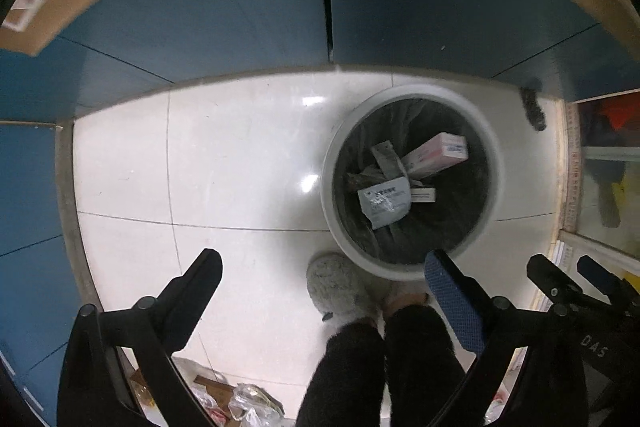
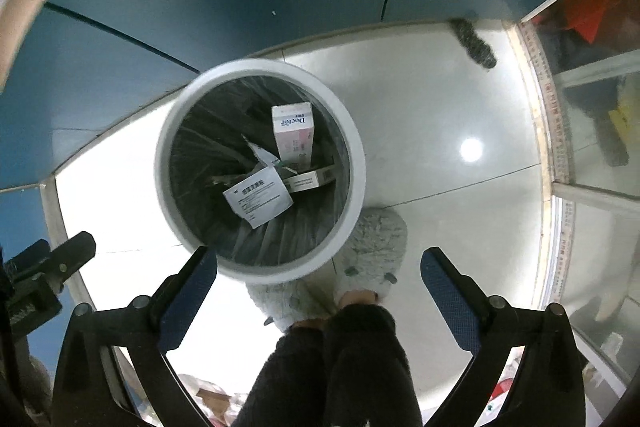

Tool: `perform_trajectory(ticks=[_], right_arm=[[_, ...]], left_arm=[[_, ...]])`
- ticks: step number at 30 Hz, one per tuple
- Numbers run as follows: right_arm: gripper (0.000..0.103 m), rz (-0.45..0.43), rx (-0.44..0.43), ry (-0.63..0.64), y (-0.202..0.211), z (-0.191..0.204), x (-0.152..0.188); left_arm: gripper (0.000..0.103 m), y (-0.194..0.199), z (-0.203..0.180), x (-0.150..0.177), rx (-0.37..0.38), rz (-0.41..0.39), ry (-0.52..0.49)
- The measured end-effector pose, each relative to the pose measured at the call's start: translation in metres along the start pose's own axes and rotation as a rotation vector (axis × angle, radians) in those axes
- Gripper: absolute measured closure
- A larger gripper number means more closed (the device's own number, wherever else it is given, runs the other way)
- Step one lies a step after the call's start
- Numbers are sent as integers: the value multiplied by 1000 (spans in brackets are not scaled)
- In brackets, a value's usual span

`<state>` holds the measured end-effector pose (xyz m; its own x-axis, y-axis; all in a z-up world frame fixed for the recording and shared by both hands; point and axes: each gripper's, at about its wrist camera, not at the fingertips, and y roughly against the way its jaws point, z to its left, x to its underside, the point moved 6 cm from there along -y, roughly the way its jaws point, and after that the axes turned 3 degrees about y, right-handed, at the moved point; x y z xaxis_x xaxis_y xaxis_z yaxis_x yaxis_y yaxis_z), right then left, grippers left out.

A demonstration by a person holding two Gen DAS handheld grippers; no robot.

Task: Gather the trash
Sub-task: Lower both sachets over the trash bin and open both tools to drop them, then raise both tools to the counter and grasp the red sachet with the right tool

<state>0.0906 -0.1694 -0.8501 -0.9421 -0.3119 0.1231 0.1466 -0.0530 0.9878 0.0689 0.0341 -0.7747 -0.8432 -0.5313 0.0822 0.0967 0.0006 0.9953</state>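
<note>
Both the left gripper [image 1: 324, 279] and right gripper [image 2: 318, 267] hang with fingers apart and empty above the round white plastic bin [image 2: 360, 163], so the clear crumpled wrappers [image 1: 248, 403] on the floor behind the person's legs risk being missed.

Left gripper [image 1: 324, 277] fingers spread, empty; white bin [image 1: 410, 183] on tiled floor [image 1: 240, 155] holds boxes [image 1: 436, 153].
</note>
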Motion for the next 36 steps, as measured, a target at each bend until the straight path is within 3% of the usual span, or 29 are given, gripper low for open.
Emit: perform_trajectory(ticks=[6,12,19,24,27,31,36], right_arm=[[0,-45,0,36,95,11,12],[0,-110,-12,108,219,28,30],[0,-132,-21,137,344,36,63],[0,-146,-68,125,411,42,82],[0,-213,-108,108,456,45,79],[0,-308,-173,57,501,44,51],[0,-382,-193,30,533,40,-19]], left_arm=[[0,98,-2,19,18,-49,-22],[0,198,-1,40,43,-116,-25],[0,288,7,70,70,-139,-34],[0,354,17,84,2,-240,-54],[0,390,24,69,9,-336,-18],[0,425,37,21,-21,-455,55],[0,452,42,-54,-41,-524,116]])
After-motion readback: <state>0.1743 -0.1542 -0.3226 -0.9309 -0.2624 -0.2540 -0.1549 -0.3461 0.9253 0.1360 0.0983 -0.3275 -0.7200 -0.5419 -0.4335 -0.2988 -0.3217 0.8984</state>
